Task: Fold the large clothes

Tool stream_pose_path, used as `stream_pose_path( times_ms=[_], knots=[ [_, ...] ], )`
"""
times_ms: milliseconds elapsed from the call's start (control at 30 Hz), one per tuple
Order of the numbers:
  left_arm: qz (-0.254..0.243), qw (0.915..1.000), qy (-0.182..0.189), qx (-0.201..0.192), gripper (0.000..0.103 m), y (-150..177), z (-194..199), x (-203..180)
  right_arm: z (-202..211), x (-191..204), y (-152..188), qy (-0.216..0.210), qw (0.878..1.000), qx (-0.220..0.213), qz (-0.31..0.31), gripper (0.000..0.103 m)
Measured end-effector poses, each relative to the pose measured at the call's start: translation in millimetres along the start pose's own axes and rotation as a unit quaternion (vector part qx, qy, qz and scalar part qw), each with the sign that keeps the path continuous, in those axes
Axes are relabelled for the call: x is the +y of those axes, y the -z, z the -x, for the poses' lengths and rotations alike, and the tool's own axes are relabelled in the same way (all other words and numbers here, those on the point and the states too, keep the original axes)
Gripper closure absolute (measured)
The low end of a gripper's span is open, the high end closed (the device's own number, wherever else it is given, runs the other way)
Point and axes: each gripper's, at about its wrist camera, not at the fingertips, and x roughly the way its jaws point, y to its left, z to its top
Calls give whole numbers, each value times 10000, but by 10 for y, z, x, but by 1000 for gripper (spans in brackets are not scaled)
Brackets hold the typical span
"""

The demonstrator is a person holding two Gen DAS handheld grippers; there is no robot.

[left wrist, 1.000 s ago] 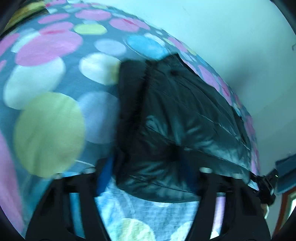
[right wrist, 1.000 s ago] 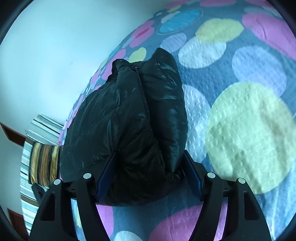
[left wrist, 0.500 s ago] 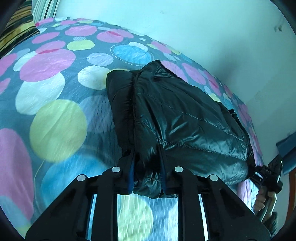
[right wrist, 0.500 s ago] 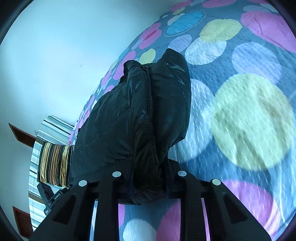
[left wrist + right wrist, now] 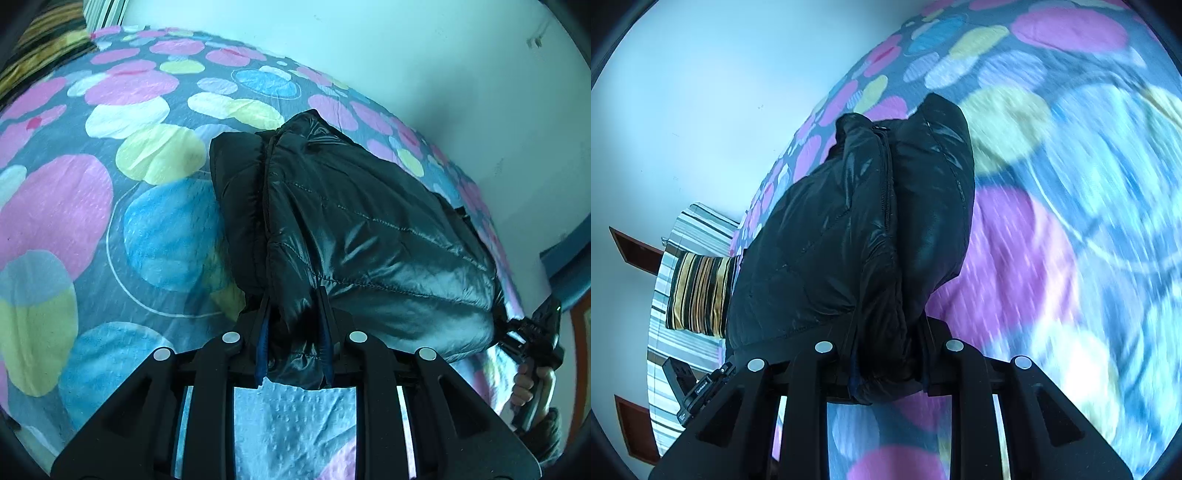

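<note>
A black puffer jacket, folded lengthwise, hangs between my two grippers above the polka-dot bedspread. My left gripper is shut on one near corner of the jacket. My right gripper is shut on the other near corner of the jacket. The right gripper also shows at the far right of the left wrist view, held by a hand. The left gripper shows at the lower left of the right wrist view. The jacket's far end rests on or near the bed.
A striped yellow and black pillow lies on striped bedding at the bed's head. A pale wall runs along the far side of the bed. Dark wooden frames show on the wall at left.
Both grippers have closed on the jacket's near edge and lifted it. The jacket now hangs bunched between them, and the bedspread blurs past in the right wrist view.
</note>
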Motion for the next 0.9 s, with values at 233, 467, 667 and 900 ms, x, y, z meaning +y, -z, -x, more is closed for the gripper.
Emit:
stream_pose_path(
  times_ms=[233,467,667,900],
  knots=[
    [-115,9997,-203,-105,73,39,36,-22,14,70,24,203,9995,-40,244,65],
    [171,9990,-355,-199,43,50,201,118,276,80,55,554,9972,-225,444,62],
    [510,9979,-354,-183,35,4,214,283,622,408,-23,1509,9791,-1063,857,63],
    [383,9985,-335,-179,32,-94,96,254,13,1267,130,957,9749,-397,1972,84]
  ],
)
